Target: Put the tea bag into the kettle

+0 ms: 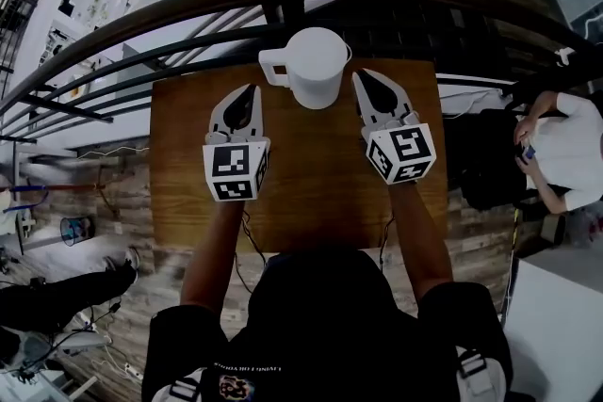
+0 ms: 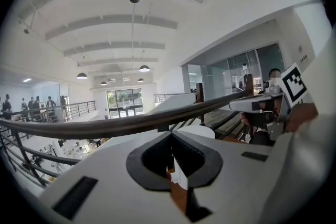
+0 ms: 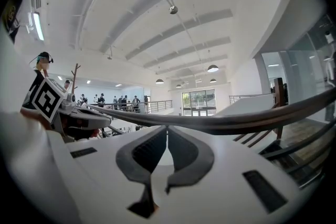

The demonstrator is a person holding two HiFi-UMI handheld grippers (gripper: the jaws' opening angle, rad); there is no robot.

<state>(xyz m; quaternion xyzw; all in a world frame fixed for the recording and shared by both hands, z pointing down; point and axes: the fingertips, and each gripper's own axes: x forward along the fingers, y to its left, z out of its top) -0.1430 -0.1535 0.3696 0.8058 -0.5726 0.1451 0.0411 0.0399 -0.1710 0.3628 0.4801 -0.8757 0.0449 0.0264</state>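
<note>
wood tbl [image 1: 311, 198], white kettle [image 1: 316, 66], railing [image 1: 188, 9] behind

The kettle [image 1: 316, 66] hides its inside under its white top; on the kettle's near side, the table [image 1: 188, 193] loses its edge behind the operator's head [image 1: 320, 282]; right of the kettle, a person in a white top [image 1: 570, 146] is cut off by the frame's edge; the left gripper [image 2: 169, 136], jaws pressed together, covers the kettle in its own view, leaving a white sliver [image 2: 180, 176]; far beyond the kettle, figures [image 3: 123, 102] are too small to tell apart.
</note>
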